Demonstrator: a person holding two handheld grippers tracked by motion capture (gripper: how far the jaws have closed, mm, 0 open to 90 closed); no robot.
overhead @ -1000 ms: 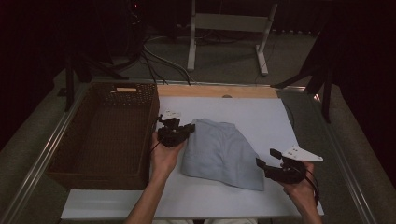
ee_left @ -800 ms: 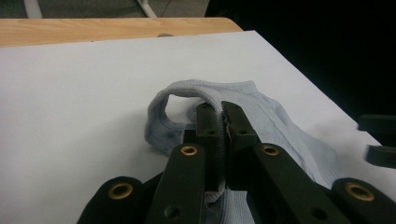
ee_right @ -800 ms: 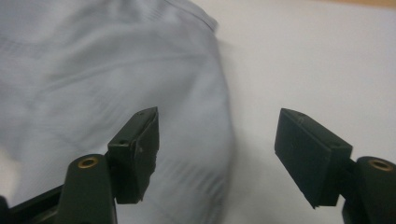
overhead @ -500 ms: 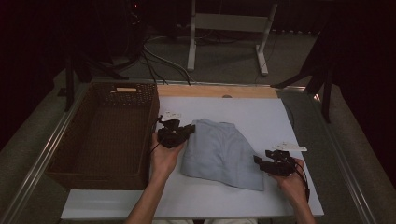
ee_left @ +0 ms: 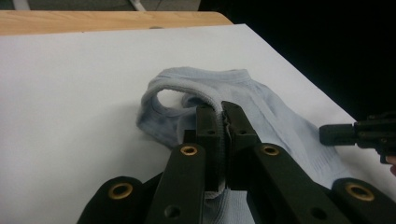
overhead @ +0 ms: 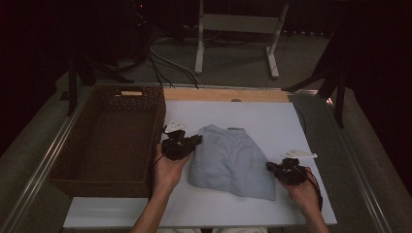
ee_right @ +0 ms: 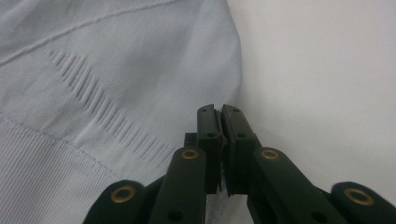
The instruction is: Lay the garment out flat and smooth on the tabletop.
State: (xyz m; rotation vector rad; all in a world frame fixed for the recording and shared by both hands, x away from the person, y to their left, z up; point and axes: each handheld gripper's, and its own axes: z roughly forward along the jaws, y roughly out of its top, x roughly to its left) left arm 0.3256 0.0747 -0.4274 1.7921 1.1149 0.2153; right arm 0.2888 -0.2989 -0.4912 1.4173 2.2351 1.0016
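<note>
Pinching a pale blue garment (overhead: 231, 162) at both edges on the white surface (overhead: 272, 116).

We see the left claw (ee_left: 221, 108) clenched on its ribbed hem, beside the wicker basket (overhead: 104, 141). Our right claw (ee_right: 218, 110), just closing, grips the garment's right edge; the fabric between its jaws is barely visible.

garment (overhead: 228, 162): pale blue-grey, fine ribbed knit, with a band of short raised dashes and stitched seam lines
left gripper (overhead: 187, 143): black, brass-coloured rivets, white plate on top
right gripper (overhead: 278, 170): black, brass-coloured rivets, white plate on top
table (overhead: 272, 116): white top, light wood strip along the far edge
basket (overhead: 63, 160): dark brown woven wicker
</note>
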